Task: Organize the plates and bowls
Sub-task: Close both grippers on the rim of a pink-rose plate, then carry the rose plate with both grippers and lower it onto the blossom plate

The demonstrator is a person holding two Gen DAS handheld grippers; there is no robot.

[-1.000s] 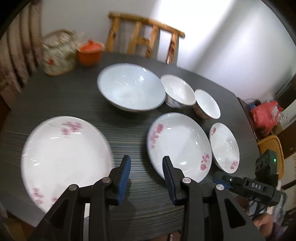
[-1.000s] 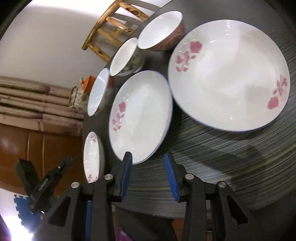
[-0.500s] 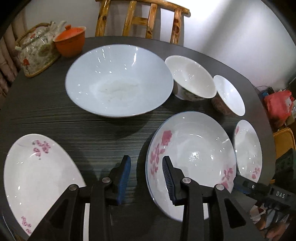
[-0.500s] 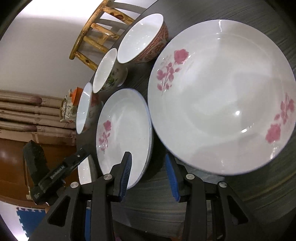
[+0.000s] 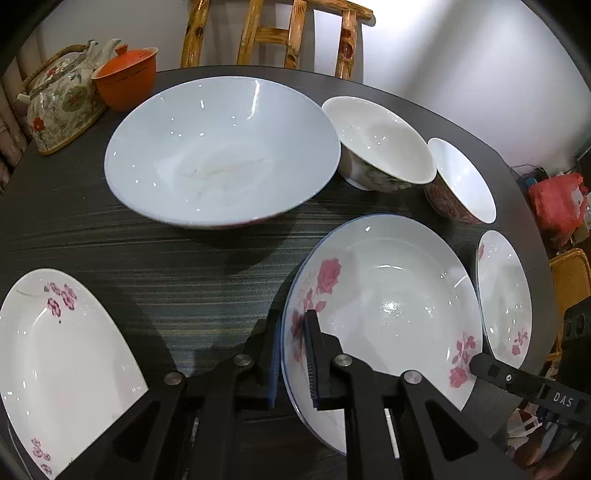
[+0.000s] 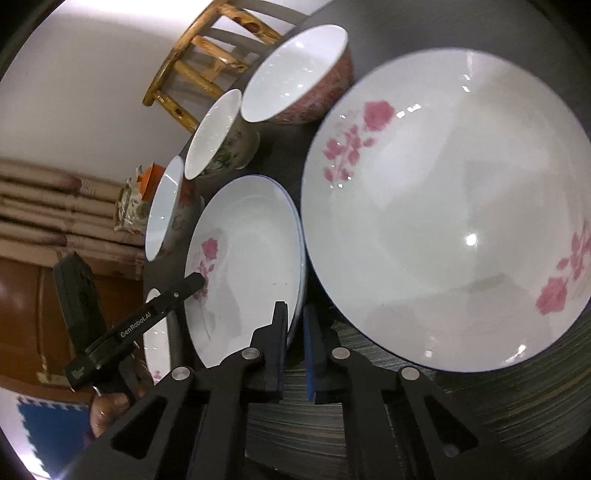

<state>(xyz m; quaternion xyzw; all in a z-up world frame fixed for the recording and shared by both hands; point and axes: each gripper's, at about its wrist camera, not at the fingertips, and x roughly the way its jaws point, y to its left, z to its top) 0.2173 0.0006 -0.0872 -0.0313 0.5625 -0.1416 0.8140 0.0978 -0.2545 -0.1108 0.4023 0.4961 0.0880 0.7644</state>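
Observation:
A blue-rimmed rose plate (image 5: 388,306) lies on the dark table (image 5: 147,254). My left gripper (image 5: 293,354) is shut on its left rim. My right gripper (image 6: 295,345) is shut on the opposite rim of the same plate (image 6: 247,269). A large pale-blue bowl (image 5: 221,151) stands behind it, with two small bowls (image 5: 380,144) (image 5: 461,184) to its right. A small rose plate (image 5: 504,295) lies at the right; in the right wrist view it looks large (image 6: 454,218). An oval flowered plate (image 5: 62,362) lies at the left.
A floral teapot (image 5: 62,96) and an orange cup (image 5: 125,81) stand at the far left corner. A wooden chair (image 5: 277,33) stands behind the table. A red bag (image 5: 557,206) and a wicker basket (image 5: 572,273) are beyond the right edge.
Both grippers moved in on the blue-rimmed plate from opposite sides and closed their jaws on its rim. Half a second ago both were open.

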